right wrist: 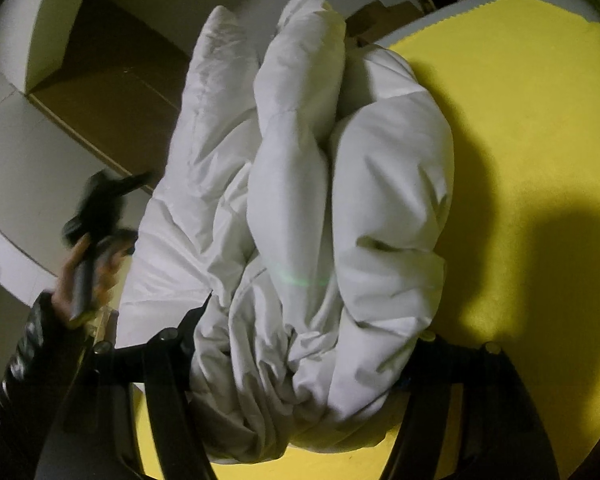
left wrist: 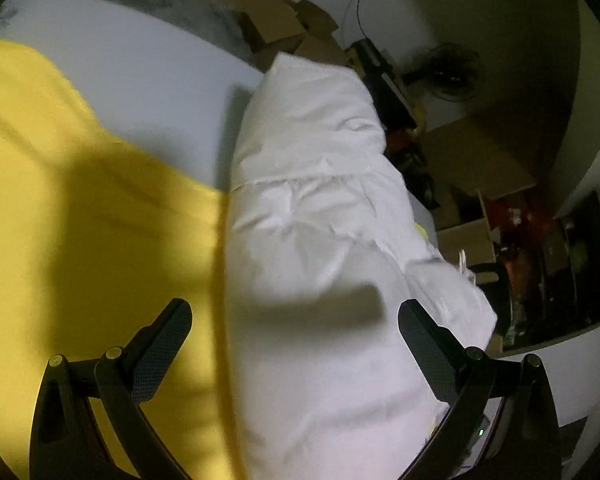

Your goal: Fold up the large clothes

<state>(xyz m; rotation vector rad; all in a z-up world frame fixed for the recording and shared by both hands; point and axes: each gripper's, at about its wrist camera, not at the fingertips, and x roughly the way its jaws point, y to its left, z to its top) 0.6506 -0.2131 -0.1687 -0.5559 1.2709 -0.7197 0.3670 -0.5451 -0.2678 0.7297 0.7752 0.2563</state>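
Between the fingers of our right gripper [right wrist: 296,364] sits the near end of the white puffy jacket [right wrist: 300,208]; the jaws stand wide on either side of the bundle, and since both fingertips are buried under the fabric we cannot tell whether they are pressing it or merely straddling it. From there the jacket runs straight away from us, its long axis in line with the gripper's own, lying in three padded rolls side by side on the yellow cloth [right wrist: 520,128] and reaching toward the cardboard boxes [right wrist: 112,92] beyond the table edge. Off to the left, our left hand [right wrist: 88,268] carries its tool beside the jacket's flank, apart from the fabric. Seen from the left wrist, our left gripper [left wrist: 296,332] is spread wide and holds nothing, hovering above the jacket [left wrist: 320,216], which again stretches lengthwise ahead along the yellow cloth's [left wrist: 80,200] edge. We judge the right side nearer, so the next fold likely starts from this near end, carried forward along that axis.
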